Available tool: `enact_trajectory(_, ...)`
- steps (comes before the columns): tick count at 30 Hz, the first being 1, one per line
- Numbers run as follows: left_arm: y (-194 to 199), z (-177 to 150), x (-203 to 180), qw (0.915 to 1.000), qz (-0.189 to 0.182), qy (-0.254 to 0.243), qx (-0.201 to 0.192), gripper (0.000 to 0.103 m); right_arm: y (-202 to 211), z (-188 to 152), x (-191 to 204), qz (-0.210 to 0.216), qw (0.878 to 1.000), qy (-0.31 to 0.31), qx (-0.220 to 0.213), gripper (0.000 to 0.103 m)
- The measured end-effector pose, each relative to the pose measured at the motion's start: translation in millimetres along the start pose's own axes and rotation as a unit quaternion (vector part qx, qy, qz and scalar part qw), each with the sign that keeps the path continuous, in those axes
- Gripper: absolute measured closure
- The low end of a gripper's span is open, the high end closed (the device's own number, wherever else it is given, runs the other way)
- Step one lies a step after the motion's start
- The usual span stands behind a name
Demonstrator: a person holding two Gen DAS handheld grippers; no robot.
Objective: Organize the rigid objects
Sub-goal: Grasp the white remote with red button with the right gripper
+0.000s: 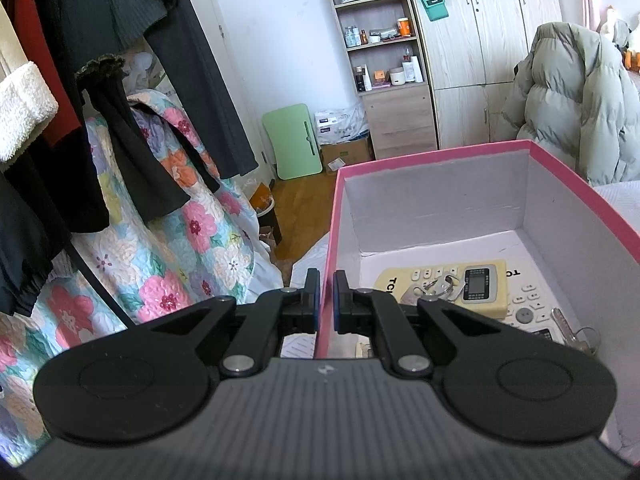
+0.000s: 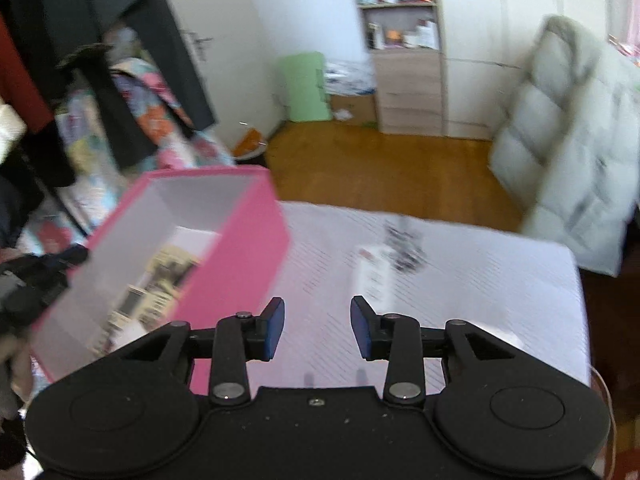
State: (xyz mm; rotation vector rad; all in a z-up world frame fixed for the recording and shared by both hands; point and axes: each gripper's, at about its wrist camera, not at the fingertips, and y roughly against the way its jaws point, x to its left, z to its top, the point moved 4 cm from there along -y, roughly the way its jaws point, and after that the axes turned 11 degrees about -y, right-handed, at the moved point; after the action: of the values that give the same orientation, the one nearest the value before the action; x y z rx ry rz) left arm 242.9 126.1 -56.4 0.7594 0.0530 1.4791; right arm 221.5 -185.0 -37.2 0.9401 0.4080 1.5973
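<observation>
Left tool (image 1: pixel 326 300): lower centre of the left wrist view, jaws drawn nearly together and pinching the near left wall of the pink box (image 1: pixel 436 216), one blue pad outside the wall, the other inside. The box fills the right half of that view, pink outside, pale grey within, open at the top. Contents, at the lower right of the frame: a cream-yellow remote control (image 1: pixel 448 284) lying flat with a small screen and grey keys; a white remote control (image 1: pixel 528 304) partly beneath it; a metal key ring with a tag (image 1: pixel 440 286) resting on the yellow remote; a silver key (image 1: pixel 564 324) at the box's near right corner. Right tool (image 2: pixel 317 328): lower centre of the right wrist view, jaws spread with a clear gap, nothing between the pads, poised above a white, finely striped surface (image 2: pixel 500 280). The same pink box (image 2: pixel 236 248) sits at the left of this frame on that surface, with the left tool (image 2: pixel 36 280) visible as a dark shape at its far-left edge. Loose items on the surface, centre of the frame just beyond the right tool: a white oblong object (image 2: pixel 370 276) and a dark, patterned object (image 2: pixel 404 248) beside it (both too blurred to identify). Background, upper frame: wood floor, shelving unit, pale padded coat, hanging dark garments.
</observation>
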Motion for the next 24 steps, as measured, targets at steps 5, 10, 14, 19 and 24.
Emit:
enact_trajectory(5,0,0,0,1.0000,0.001,-0.002,0.001,0.098,-7,-20,-35,-0.016,0.999,-0.027,0.009,0.059)
enact_trajectory(10,0,0,1,1.0000,0.001,0.000,0.001,0.098,-27,-22,-43,-0.024,0.999,-0.020,0.014,0.059)
enact_trajectory(14,0,-2,1,1.0000,-0.003,0.004,-0.001,0.098,-49,-13,-39,-0.022,1.000,0.003,0.017,0.057)
enact_trajectory(19,-1,-2,3,1.0000,-0.002,-0.001,0.000,0.098,-87,4,-34,-0.025,0.999,0.014,0.024,0.052)
enact_trajectory(24,-1,-1,3,1.0000,-0.006,0.003,-0.002,0.097,-125,17,-33,-0.049,0.998,0.020,0.042,0.049)
